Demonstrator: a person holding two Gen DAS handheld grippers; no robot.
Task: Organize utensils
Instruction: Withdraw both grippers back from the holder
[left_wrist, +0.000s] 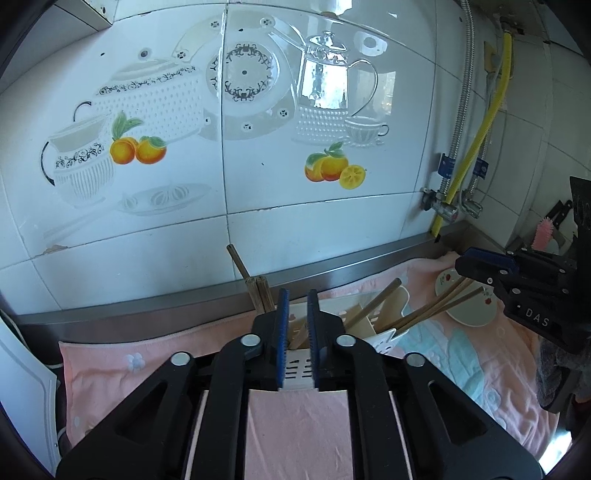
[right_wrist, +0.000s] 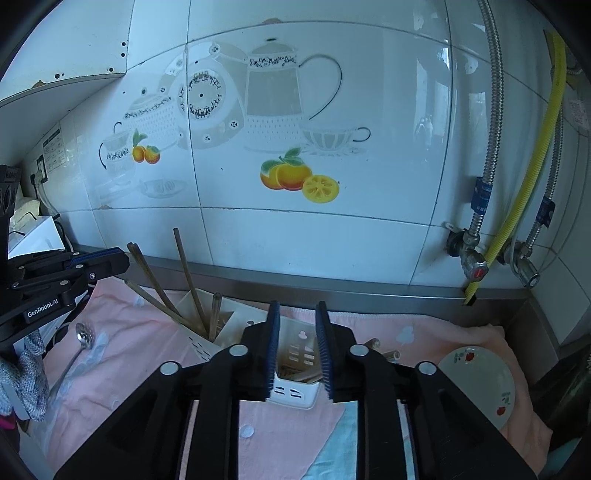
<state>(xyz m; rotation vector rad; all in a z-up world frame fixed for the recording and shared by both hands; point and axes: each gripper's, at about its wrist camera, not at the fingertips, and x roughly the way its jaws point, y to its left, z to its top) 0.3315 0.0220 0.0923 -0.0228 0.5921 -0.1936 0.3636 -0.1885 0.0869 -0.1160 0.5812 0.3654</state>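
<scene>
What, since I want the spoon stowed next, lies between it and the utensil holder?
Nothing visible lies between the spoon and the utensil holder, just bare pink towel; chopsticks lean out of the holder toward that side.

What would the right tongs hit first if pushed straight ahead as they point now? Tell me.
Most likely the white utensil holder: it sits right between and below the tips of the right tongs, open and empty. Clearing its rim, they would reach the tiled wall next. Depth is hard to judge.
</scene>
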